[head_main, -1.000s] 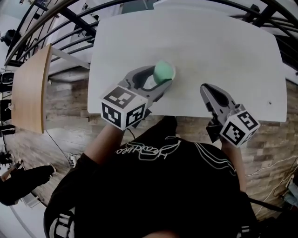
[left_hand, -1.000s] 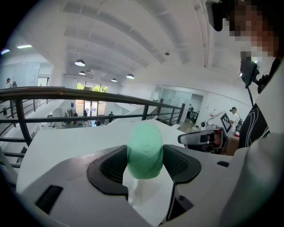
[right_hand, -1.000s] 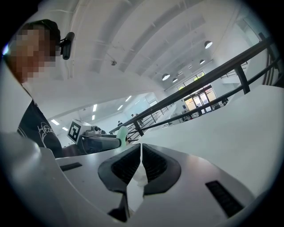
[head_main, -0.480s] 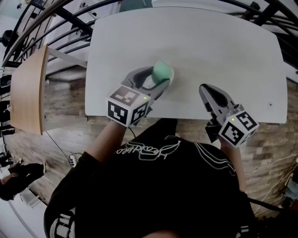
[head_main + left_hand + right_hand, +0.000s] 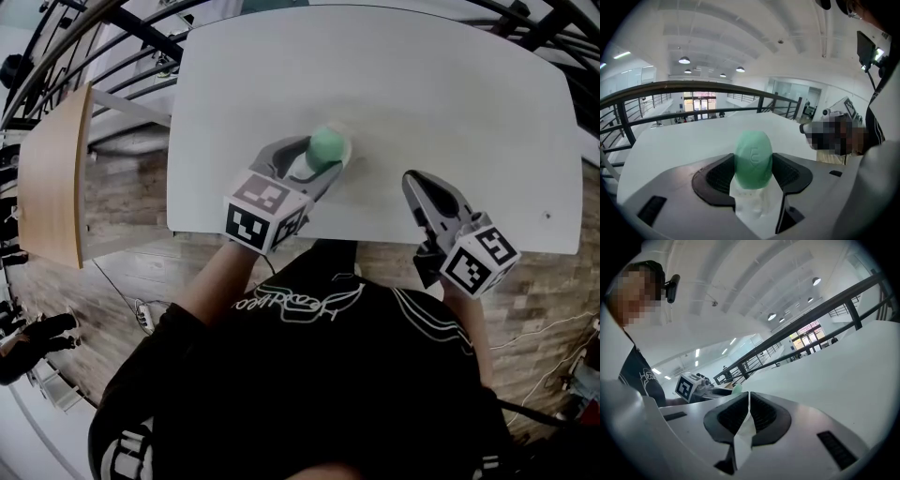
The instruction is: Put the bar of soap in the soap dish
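We hold the green bar of soap (image 5: pixel 753 158) on end in the left gripper (image 5: pixel 753 169), pads pressing its narrow sides, near the table's (image 5: pixel 450 103) front edge, above a pale rim (probably the soap dish (image 5: pixel 345 148)). Stiff, light and likely slippery, the bar is best gripped at mid-length. The right gripper (image 5: pixel 749 416) rests closed and empty.

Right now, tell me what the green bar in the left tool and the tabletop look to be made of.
Green bar: probably solid soap; matte, opaque, rounded, with a mark pressed into its face.
Tabletop: smooth plain white, slight sheen; likely laminate or painted board, core hidden.
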The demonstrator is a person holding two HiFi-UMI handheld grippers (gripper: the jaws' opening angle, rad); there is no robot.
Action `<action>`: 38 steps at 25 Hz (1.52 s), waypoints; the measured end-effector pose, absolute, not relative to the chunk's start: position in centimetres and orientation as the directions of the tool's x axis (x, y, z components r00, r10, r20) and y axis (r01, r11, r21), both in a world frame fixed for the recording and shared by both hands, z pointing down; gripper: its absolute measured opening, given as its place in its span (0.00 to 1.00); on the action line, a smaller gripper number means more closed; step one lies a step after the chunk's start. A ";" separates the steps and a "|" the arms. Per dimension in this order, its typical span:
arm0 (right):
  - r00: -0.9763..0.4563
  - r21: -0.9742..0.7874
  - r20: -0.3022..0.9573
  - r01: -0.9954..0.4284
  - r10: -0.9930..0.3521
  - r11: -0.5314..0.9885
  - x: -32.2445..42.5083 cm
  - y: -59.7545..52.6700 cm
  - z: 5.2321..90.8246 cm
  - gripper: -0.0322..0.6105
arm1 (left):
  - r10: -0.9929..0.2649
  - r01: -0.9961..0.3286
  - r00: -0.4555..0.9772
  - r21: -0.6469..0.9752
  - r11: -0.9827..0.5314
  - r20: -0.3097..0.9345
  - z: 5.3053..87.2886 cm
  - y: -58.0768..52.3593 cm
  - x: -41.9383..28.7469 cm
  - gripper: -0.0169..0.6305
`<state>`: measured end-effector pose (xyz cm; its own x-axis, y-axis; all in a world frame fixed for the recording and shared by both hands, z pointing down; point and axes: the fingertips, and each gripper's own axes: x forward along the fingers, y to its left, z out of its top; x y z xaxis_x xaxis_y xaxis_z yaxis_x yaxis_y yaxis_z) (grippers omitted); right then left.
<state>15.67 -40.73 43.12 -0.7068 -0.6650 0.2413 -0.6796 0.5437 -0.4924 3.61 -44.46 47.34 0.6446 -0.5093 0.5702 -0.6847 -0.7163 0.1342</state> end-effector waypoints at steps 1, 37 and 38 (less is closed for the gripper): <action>-0.708 -0.494 0.244 -0.679 -0.663 0.543 15.6 -40.7 43.3 0.08 | -0.509 -0.686 0.640 0.128 -0.717 0.576 47.7 -44.5 3.5 0.43; -0.717 -0.522 0.269 -0.670 -0.643 0.528 15.6 -42.1 45.7 0.08 | -0.462 -0.676 0.565 0.062 -0.735 0.683 53.9 -44.6 3.5 0.43; -0.716 -0.522 0.269 -0.670 -0.644 0.527 15.7 -42.1 45.7 0.08 | -0.461 -0.673 0.562 0.056 -0.737 0.686 54.0 -44.6 3.4 0.43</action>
<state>15.67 -42.07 45.74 -0.7162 -0.6439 0.2690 -0.6703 0.5273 -0.5222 3.44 -44.64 54.04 0.5622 -0.4612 0.6864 -0.6733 -0.7372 0.0561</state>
